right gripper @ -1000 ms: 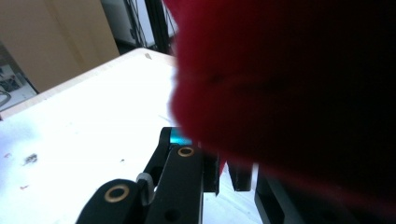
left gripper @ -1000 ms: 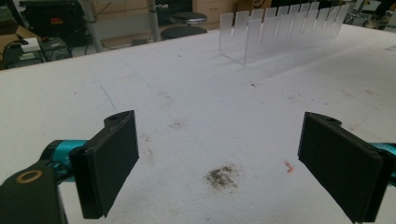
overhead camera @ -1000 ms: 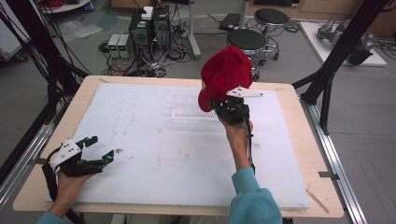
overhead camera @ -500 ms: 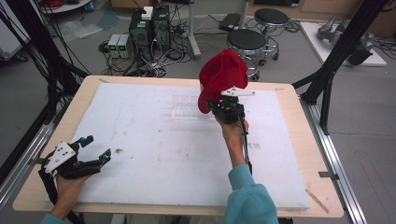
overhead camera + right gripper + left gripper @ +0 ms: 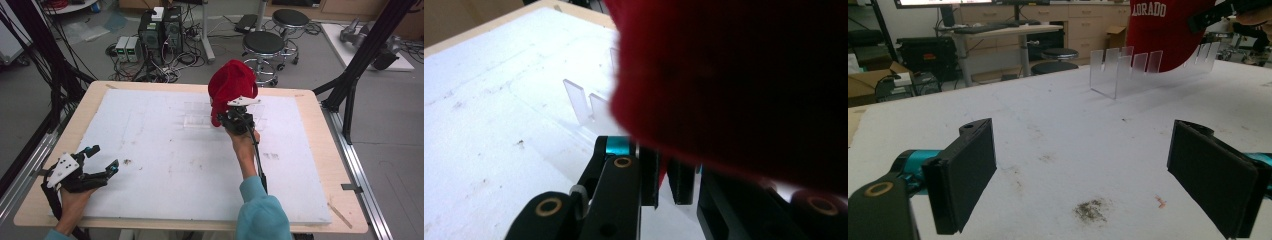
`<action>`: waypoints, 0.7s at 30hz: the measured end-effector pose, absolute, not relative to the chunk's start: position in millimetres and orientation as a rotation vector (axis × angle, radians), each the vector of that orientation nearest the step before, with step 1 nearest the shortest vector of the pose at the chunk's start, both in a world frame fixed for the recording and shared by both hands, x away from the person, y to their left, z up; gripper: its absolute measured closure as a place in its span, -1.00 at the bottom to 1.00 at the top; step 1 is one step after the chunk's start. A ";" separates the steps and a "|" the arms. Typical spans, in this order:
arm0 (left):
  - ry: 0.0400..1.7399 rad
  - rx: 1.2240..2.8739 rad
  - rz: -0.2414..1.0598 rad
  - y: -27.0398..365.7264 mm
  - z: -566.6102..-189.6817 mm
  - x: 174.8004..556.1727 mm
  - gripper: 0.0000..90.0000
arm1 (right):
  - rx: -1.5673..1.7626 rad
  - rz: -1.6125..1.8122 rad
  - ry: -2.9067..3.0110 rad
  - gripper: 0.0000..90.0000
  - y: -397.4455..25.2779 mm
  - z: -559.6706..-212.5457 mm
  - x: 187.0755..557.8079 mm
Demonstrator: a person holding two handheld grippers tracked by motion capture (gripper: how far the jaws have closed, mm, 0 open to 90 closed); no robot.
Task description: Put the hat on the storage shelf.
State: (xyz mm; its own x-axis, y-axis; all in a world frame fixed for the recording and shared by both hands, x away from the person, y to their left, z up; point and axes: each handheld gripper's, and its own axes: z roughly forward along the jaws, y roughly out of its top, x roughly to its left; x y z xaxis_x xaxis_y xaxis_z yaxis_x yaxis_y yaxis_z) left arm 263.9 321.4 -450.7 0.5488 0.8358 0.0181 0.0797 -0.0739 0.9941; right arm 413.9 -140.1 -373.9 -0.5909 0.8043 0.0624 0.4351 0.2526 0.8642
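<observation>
Over the clear rack (image 5: 200, 114), right tongs (image 5: 235, 116) still clamp the red cap (image 5: 229, 87); left tongs (image 5: 102, 162) apart.

The high view looks down on the table (image 5: 310, 200); both low gripper views share the clear rack (image 5: 1148, 70).

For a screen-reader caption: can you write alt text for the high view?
A person's right gripper holds a red cap above a clear slotted rack at the far side of a white table. The left gripper rests open near the table's near left corner.
</observation>
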 end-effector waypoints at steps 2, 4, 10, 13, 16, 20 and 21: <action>0.811 1.538 0.759 320.6 -450.8 263.9 -0.72 | 1.129 1.281 2.135 0.88 -139.9 -375.1 412.6; 0.815 1.535 0.757 321.0 -450.9 264.3 -0.72 | 1.120 1.266 2.130 0.82 -139.8 -376.9 411.2; 0.828 1.518 0.743 323.2 -451.2 264.8 -0.72 | 1.092 1.219 2.120 0.16 -142.9 -376.6 400.7; 0.829 1.517 0.745 323.0 -451.2 264.6 -0.72 | 1.167 1.270 2.126 -0.31 -150.2 -375.2 391.3; 0.836 1.511 0.743 323.4 -451.3 264.5 -0.72 | 1.180 1.287 2.123 -0.49 -158.4 -376.0 371.0; 0.828 1.516 0.759 322.6 -451.3 263.6 -0.72 | 1.139 1.347 2.083 -0.57 -171.7 -369.4 341.3; 0.827 1.510 0.761 322.2 -451.4 263.4 -0.72 | 1.126 1.364 2.063 -0.57 -175.7 -367.1 332.5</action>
